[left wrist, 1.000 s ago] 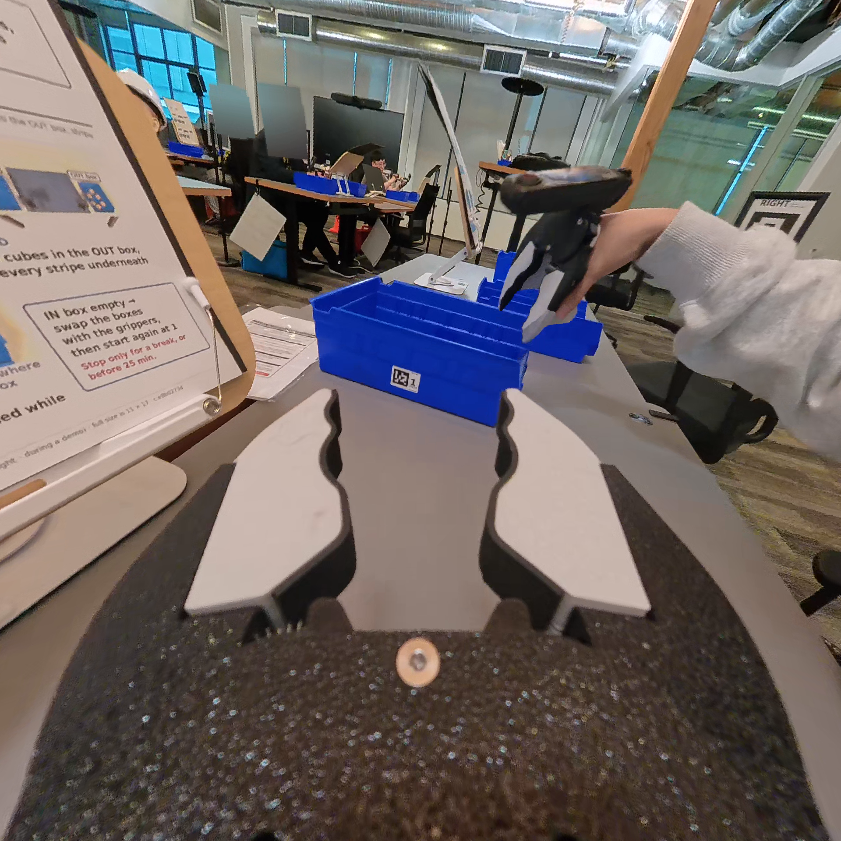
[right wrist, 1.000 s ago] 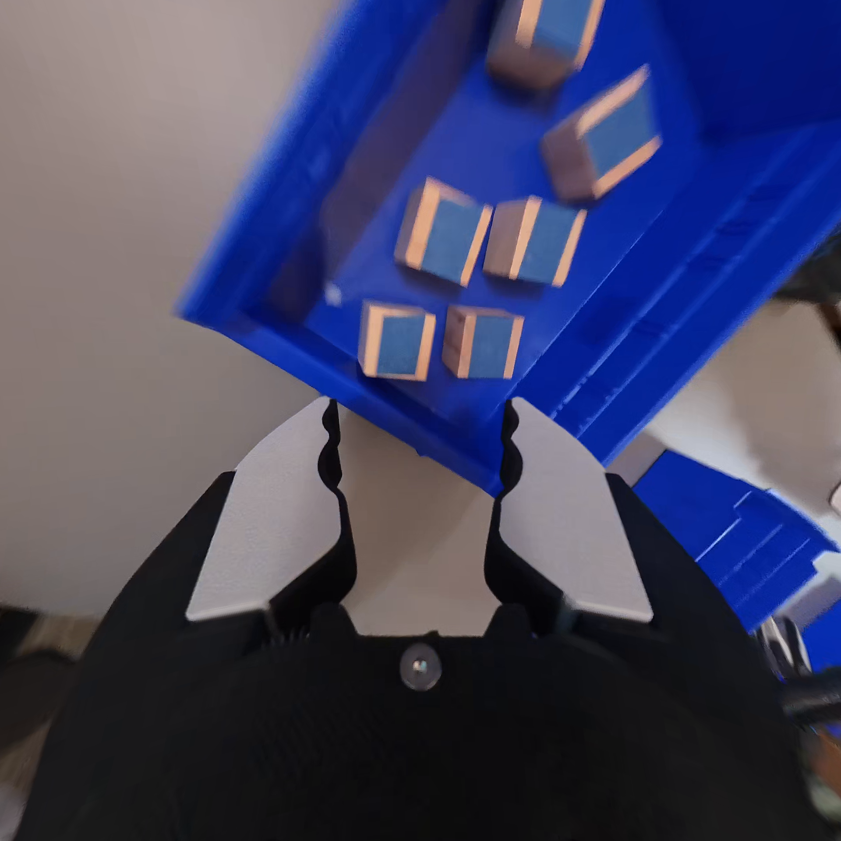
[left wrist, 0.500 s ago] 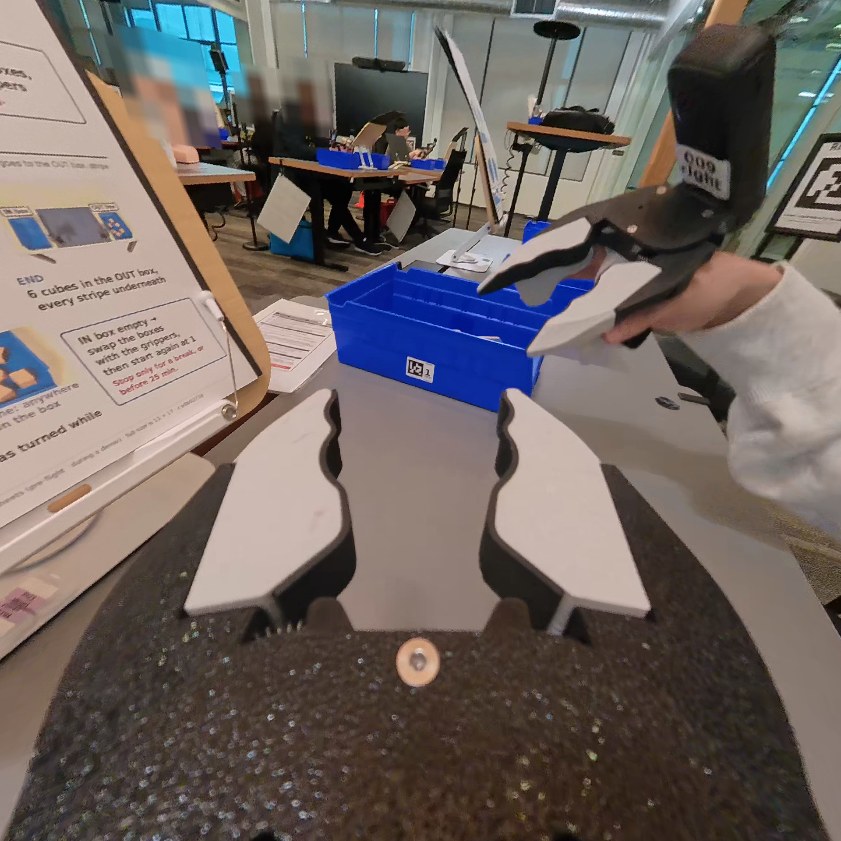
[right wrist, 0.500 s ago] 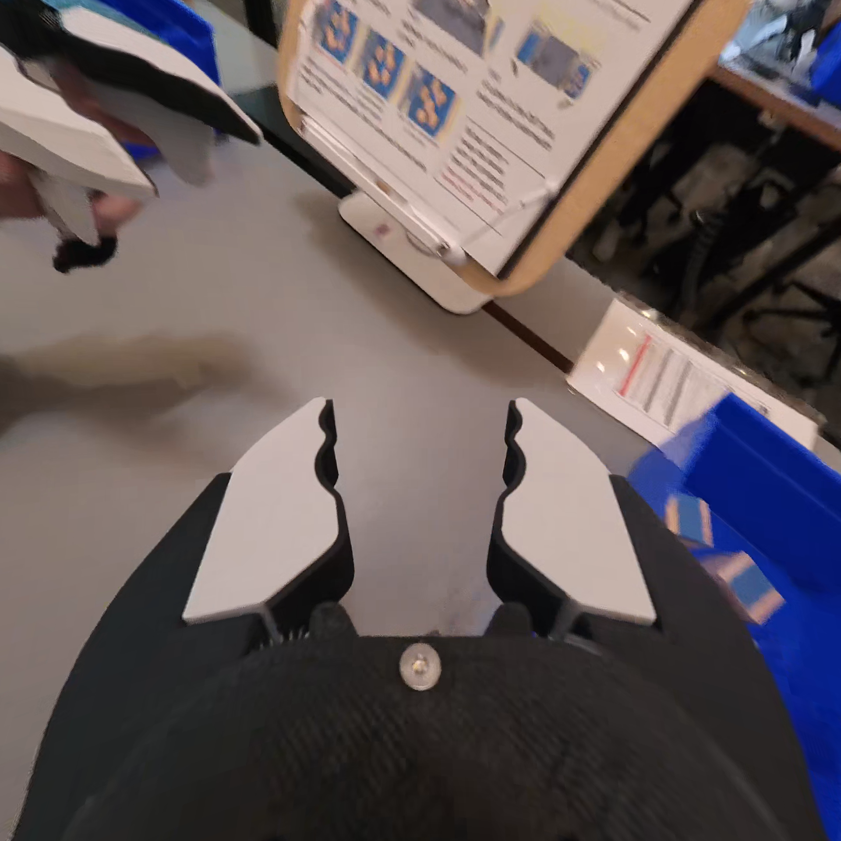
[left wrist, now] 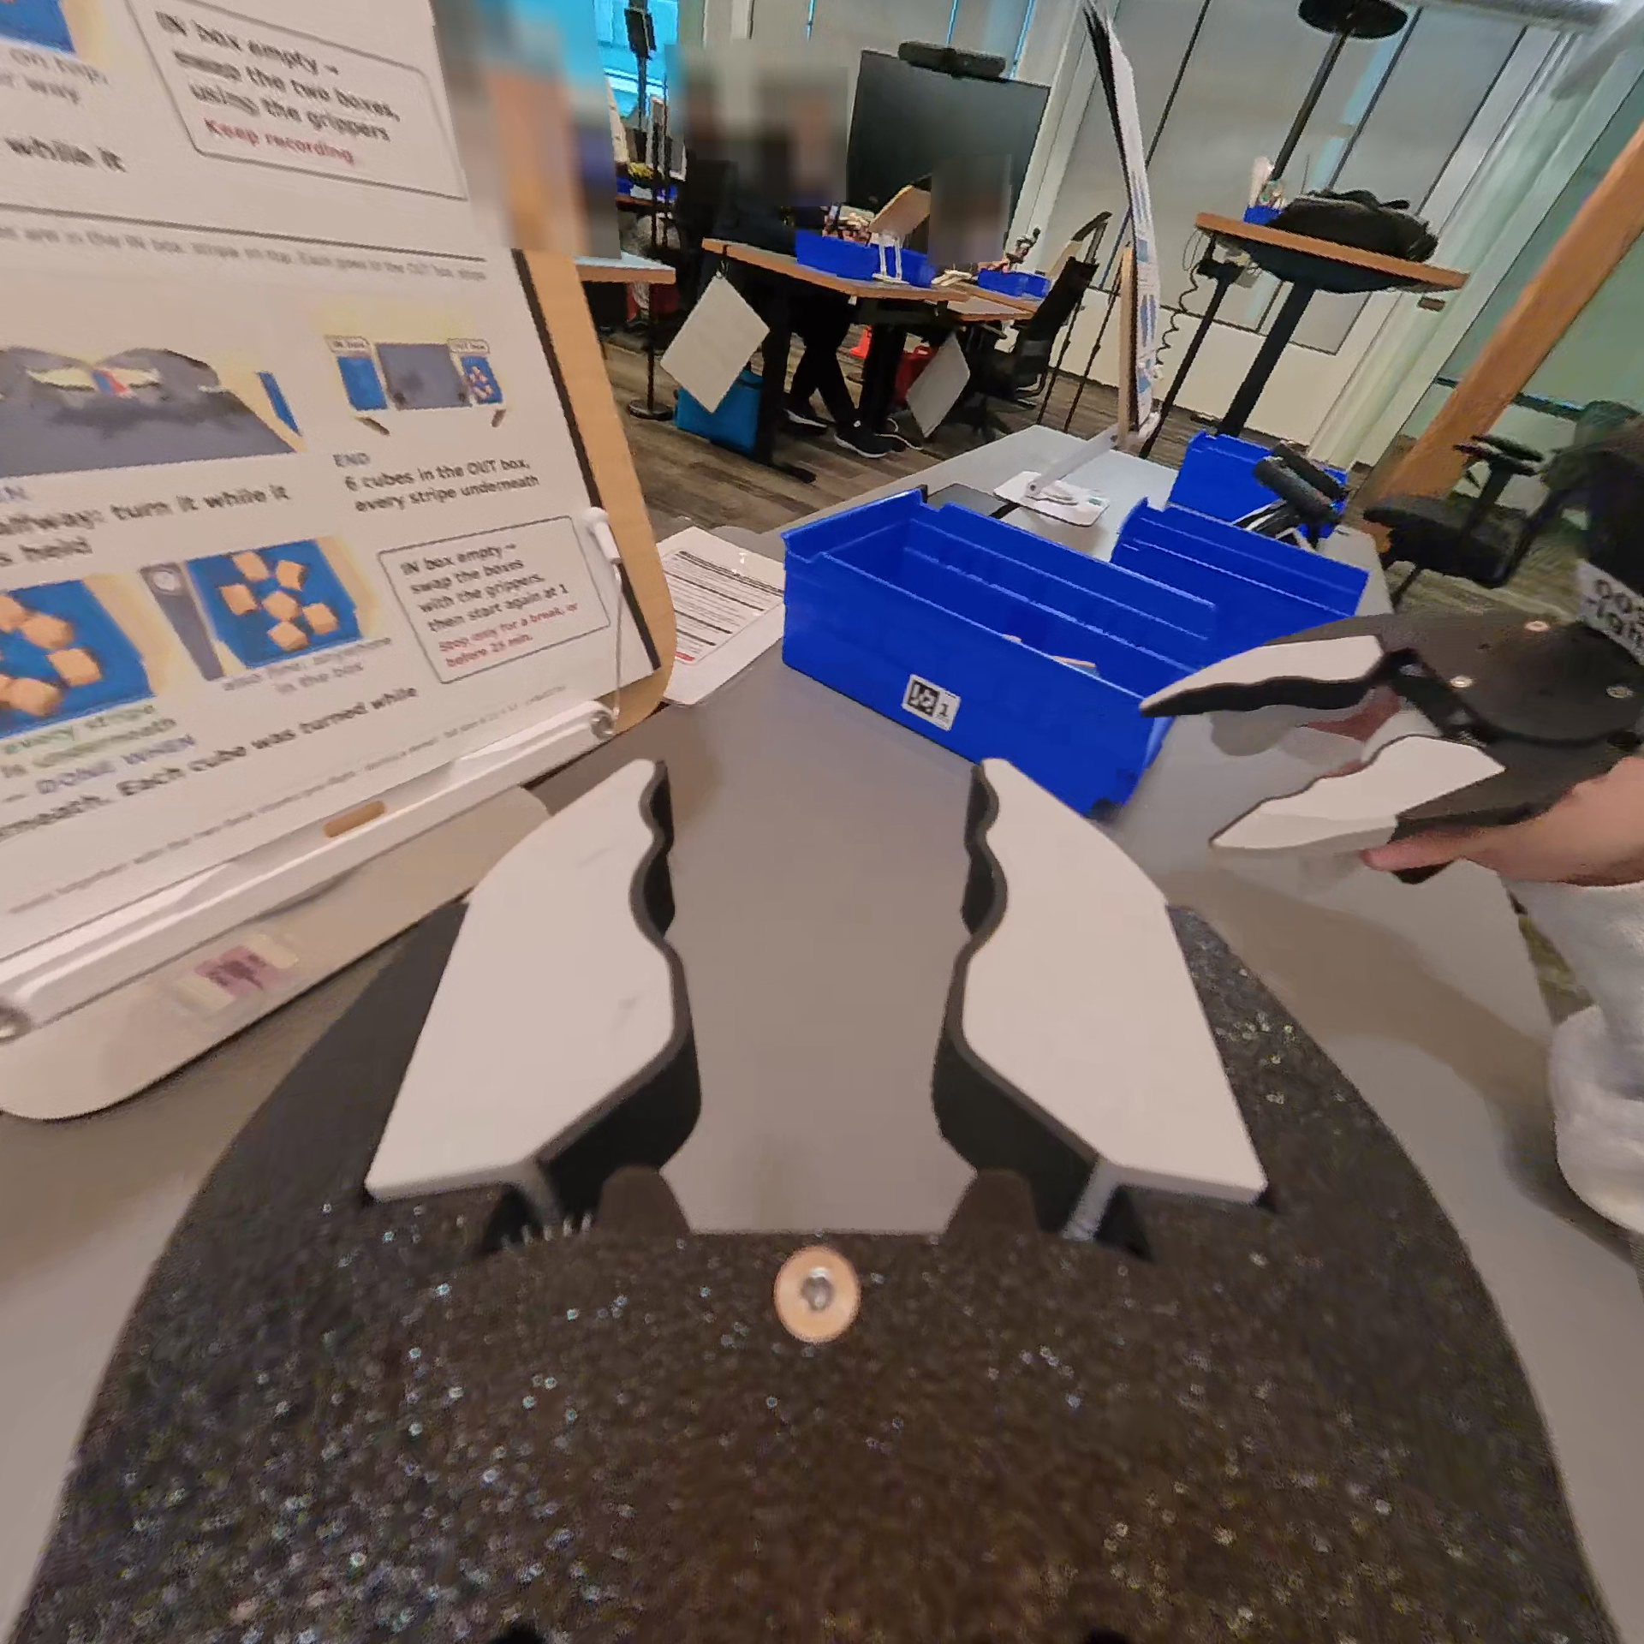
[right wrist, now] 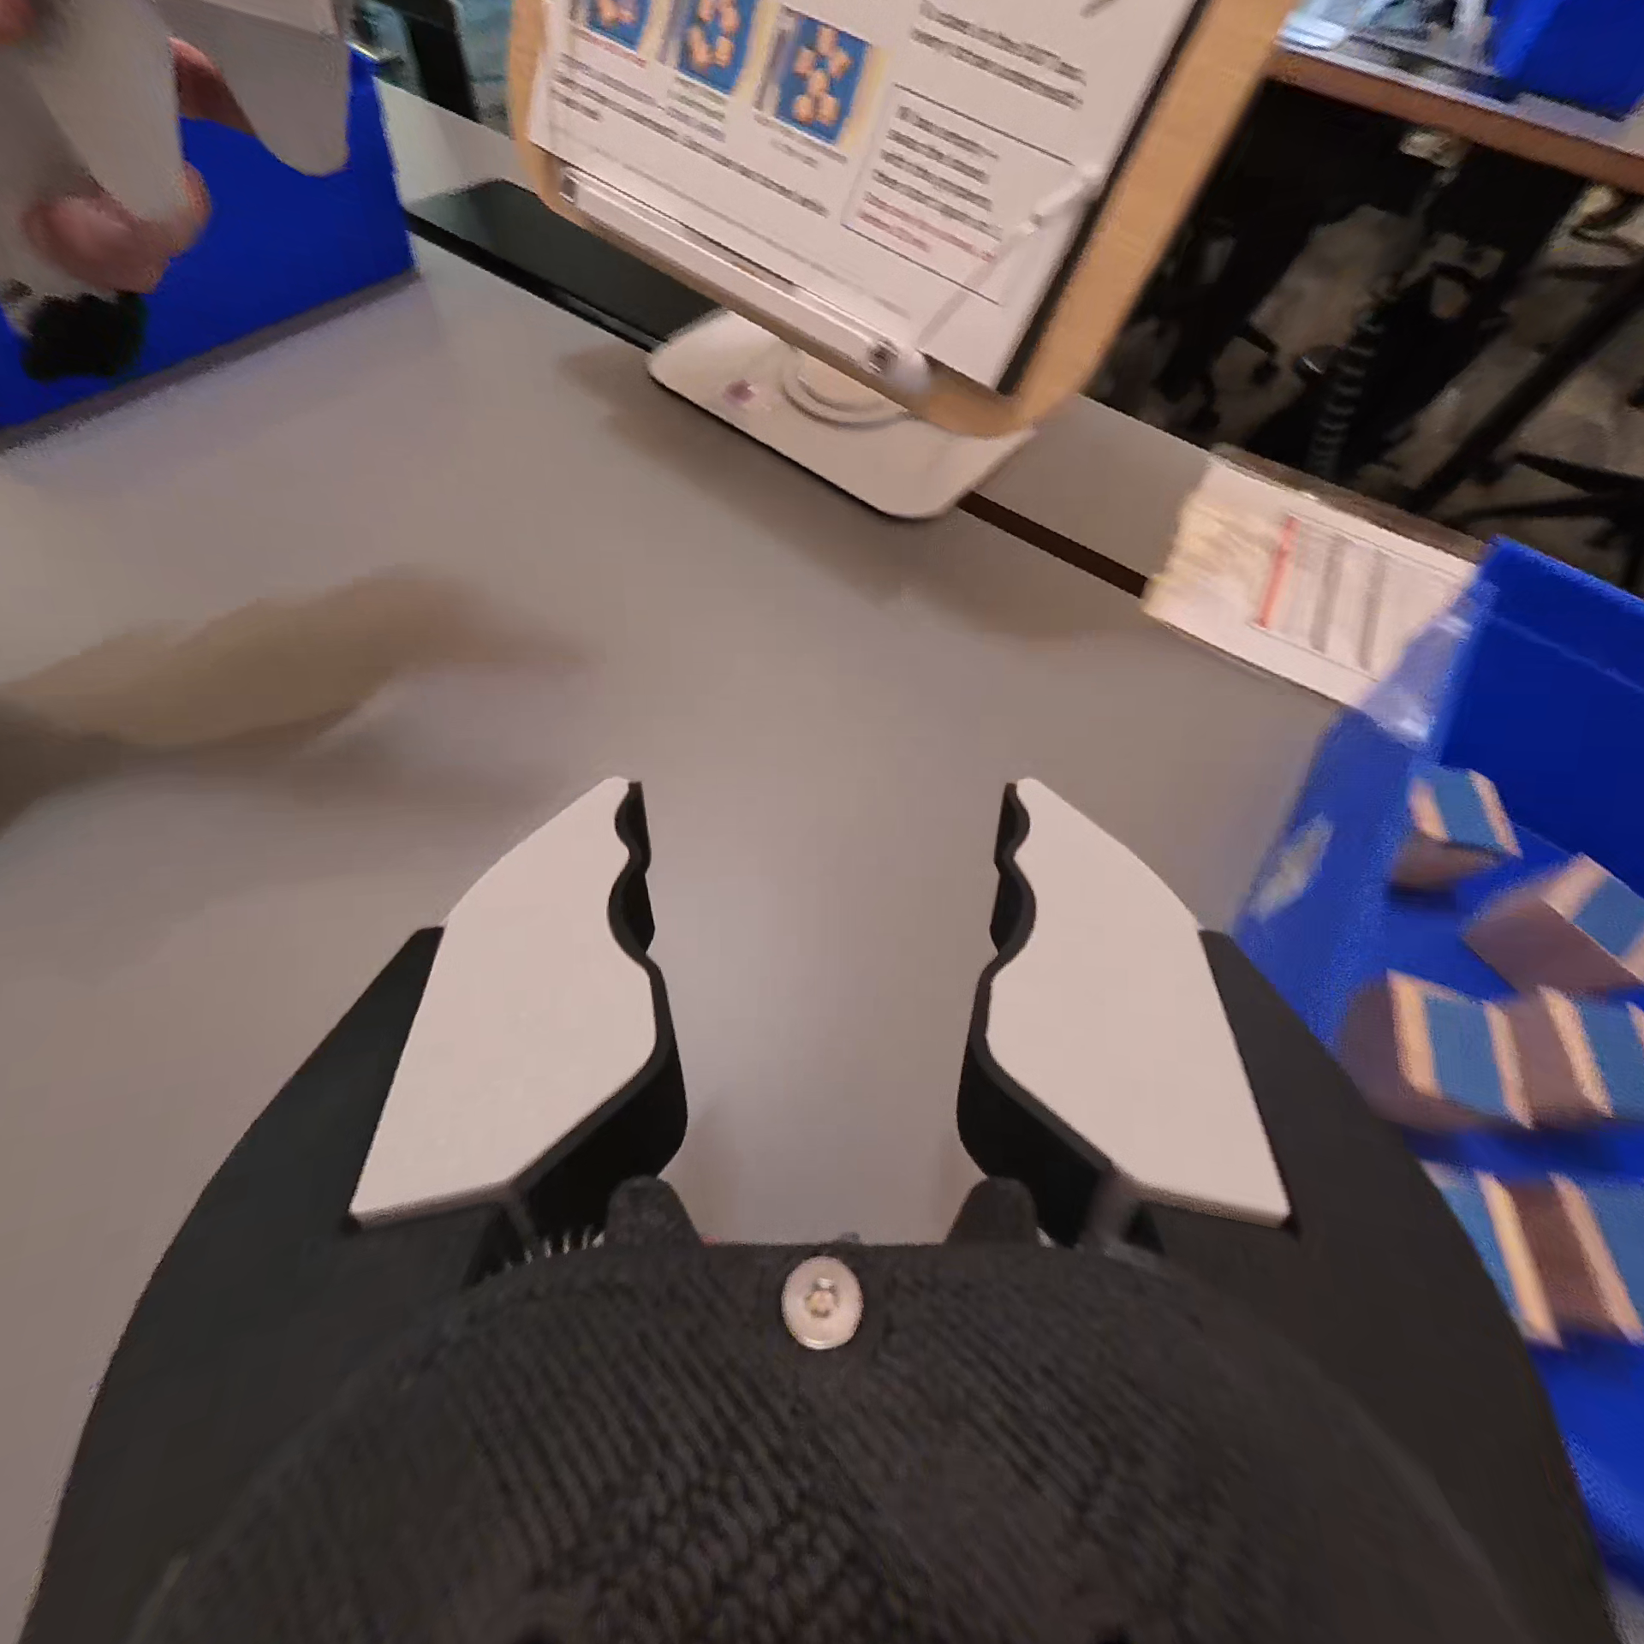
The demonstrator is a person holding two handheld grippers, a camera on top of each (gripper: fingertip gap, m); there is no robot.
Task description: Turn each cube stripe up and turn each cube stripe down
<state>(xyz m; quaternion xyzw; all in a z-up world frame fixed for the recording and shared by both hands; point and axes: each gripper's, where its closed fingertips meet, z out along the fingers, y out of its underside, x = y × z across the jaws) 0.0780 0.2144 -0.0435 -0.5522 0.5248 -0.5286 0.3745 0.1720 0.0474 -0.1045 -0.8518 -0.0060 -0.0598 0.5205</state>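
Note:
Several wooden cubes (right wrist: pixel 1459 1050) with a blue stripe on top lie in a blue bin (right wrist: pixel 1566 694) at the right edge of the right wrist view, blurred. My right gripper (right wrist: pixel 820 801) is open and empty over the bare grey table, left of that bin. It also shows in the left wrist view (left wrist: pixel 1290 765), open, beside the near corner of the tagged blue bin (left wrist: pixel 961 640). My left gripper (left wrist: pixel 818 783) is open and empty, low over the table and short of that bin. It appears blurred at the top left of the right wrist view (right wrist: pixel 133 133).
An instruction board (left wrist: pixel 267 445) on a white stand stands at the table's left; it also shows in the right wrist view (right wrist: pixel 845 178). A paper sheet (left wrist: pixel 721 596) lies behind it. A second blue bin (left wrist: pixel 1245 552) sits farther back. Another blue bin (right wrist: pixel 267 240) is by the left gripper.
My right gripper swung away from above the cube bin, came down beside it and now faces the board. My left gripper drifted left, nearer the board. Both stayed open.

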